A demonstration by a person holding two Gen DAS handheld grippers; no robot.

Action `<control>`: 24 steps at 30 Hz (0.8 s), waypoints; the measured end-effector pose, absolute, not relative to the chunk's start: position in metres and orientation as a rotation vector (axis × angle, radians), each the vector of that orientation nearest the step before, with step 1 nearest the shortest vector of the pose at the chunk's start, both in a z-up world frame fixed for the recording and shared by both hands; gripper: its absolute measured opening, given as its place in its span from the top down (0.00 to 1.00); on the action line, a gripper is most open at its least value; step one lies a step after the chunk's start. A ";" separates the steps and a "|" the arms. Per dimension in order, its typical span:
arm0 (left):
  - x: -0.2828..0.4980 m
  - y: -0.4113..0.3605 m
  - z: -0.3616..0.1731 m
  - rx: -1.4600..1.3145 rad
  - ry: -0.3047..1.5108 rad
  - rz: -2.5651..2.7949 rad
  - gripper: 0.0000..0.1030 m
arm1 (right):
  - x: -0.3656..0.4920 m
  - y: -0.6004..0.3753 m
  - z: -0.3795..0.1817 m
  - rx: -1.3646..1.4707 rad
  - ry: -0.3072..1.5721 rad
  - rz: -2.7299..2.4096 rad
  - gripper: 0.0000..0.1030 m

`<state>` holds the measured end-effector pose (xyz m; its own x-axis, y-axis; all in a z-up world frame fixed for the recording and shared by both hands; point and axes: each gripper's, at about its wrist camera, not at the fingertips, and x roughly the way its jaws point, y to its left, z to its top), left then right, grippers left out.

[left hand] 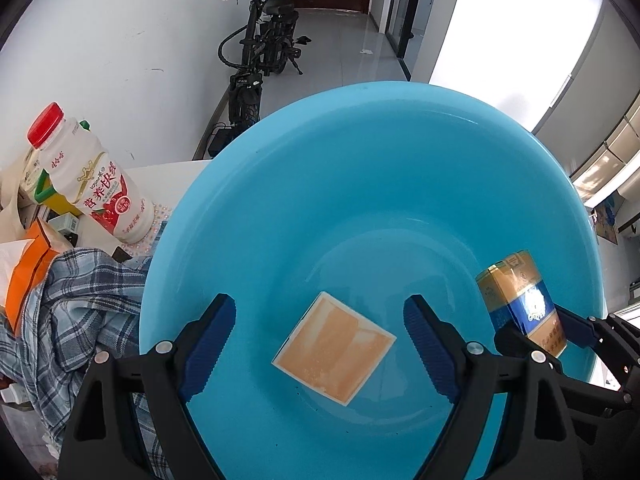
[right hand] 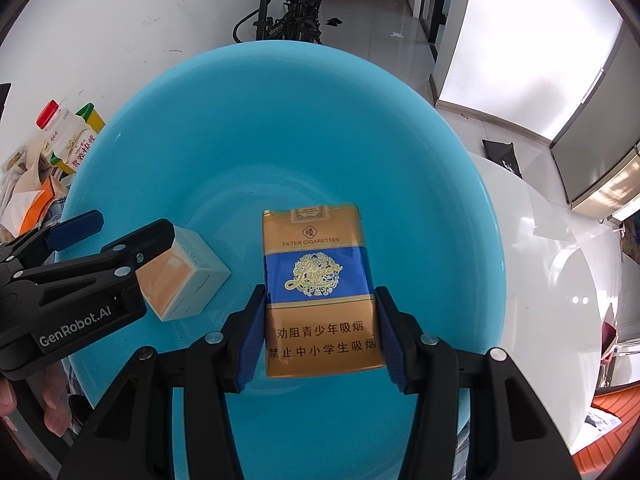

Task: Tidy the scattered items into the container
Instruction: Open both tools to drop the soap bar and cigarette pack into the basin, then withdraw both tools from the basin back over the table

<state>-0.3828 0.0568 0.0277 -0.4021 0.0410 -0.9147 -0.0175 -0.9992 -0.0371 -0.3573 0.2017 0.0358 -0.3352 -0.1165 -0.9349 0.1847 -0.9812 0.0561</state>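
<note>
Right claw (right hand: 320,320): clamped on the cigarette pack (right hand: 320,288), blue pads pressing its two long sides low down, the upper half sticking out free. We hold it above the blue basin (right hand: 280,120), over the floor of the bowl and not touching it. In the left wrist view the same pack (left hand: 520,296) shows at 3 o'clock, inside the rim line.

Left claw (left hand: 320,344): spread wide, holding nothing. It hovers over the small orange-faced box (left hand: 334,346), which lies on the basin floor between the fingers but clear of both pads. In the right wrist view that box (right hand: 188,280) sits at 9 o'clock of the pack, partly hidden behind the left claw (right hand: 76,232).

Outside the basin, at 9 to 10 o'clock in the left wrist view: a red-capped drink bottle (left hand: 92,176), a plaid cloth (left hand: 88,304), an orange packet (left hand: 30,268), all on the white surface (left hand: 176,176).

Risks, as we judge them:
- The two claws are close; lowering the pack could knock the left one.
- A high release may let the pack bounce or land on the box.
- The bottle stands near the rim; a sweep of the left claw towards it could tip it.
- Cloth lies against the rim and may snag.
</note>
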 end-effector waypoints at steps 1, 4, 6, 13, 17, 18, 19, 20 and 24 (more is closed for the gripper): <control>-0.387 0.056 0.024 -1.707 -0.041 2.597 0.15 | -0.358 0.200 0.035 1.691 0.101 -2.420 0.52; -0.389 0.054 0.020 -1.721 -0.061 2.584 0.15 | -0.360 0.195 0.035 1.691 0.123 -2.415 0.50; -0.389 0.053 0.017 -1.727 -0.062 2.581 0.15 | -0.363 0.194 0.036 1.691 0.138 -2.417 0.44; -0.385 0.052 0.014 -1.726 -0.041 2.582 0.15 | -0.366 0.197 0.036 1.702 0.186 -2.466 0.34; -0.383 0.053 0.018 -1.714 -0.023 2.601 0.15 | -0.364 0.199 0.037 1.709 0.178 -2.457 0.34; -0.383 0.053 0.019 -1.712 -0.023 2.602 0.15 | -0.364 0.200 0.038 1.708 0.179 -2.459 0.34; -0.382 0.053 0.019 -1.714 -0.021 2.603 0.15 | -0.363 0.200 0.039 1.706 0.179 -2.462 0.34; -0.382 0.053 0.020 -1.711 -0.021 2.604 0.15 | -0.363 0.200 0.040 1.703 0.178 -2.466 0.34; -0.375 0.051 0.031 -1.690 -0.020 2.618 0.15 | -0.358 0.202 0.048 1.686 0.161 -2.483 0.34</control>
